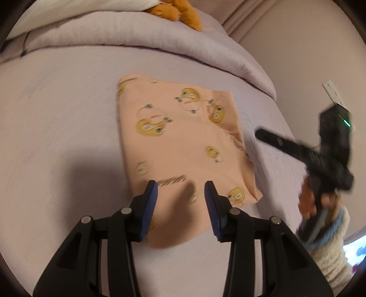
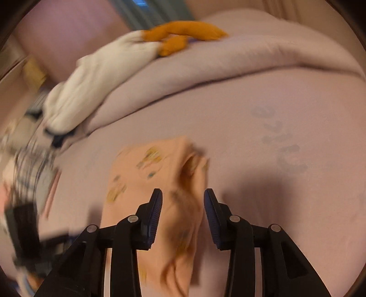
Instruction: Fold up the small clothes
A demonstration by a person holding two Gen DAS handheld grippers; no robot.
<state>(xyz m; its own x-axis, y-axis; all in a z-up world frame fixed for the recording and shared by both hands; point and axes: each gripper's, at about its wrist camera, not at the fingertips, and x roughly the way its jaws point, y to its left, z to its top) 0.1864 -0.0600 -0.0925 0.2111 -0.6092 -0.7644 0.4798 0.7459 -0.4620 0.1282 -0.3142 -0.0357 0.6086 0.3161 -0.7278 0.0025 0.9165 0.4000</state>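
A small peach garment (image 1: 183, 141) with yellow cartoon prints lies folded into a rough rectangle on the pale lilac bed sheet (image 1: 57, 114). My left gripper (image 1: 180, 194) is open and empty, hovering over the garment's near edge. My right gripper (image 2: 183, 201) is open and empty above the same garment (image 2: 155, 182), which is blurred in the right wrist view. The right gripper also shows in the left wrist view (image 1: 320, 155), off the garment's right side, held in a hand.
A rolled lilac duvet (image 1: 160, 43) lies across the far side of the bed. An orange plush toy (image 1: 180, 11) and white cloth (image 2: 96, 77) rest on it. The wall (image 1: 297, 45) with a socket is at right. Striped items (image 2: 34, 171) lie at the left in the right wrist view.
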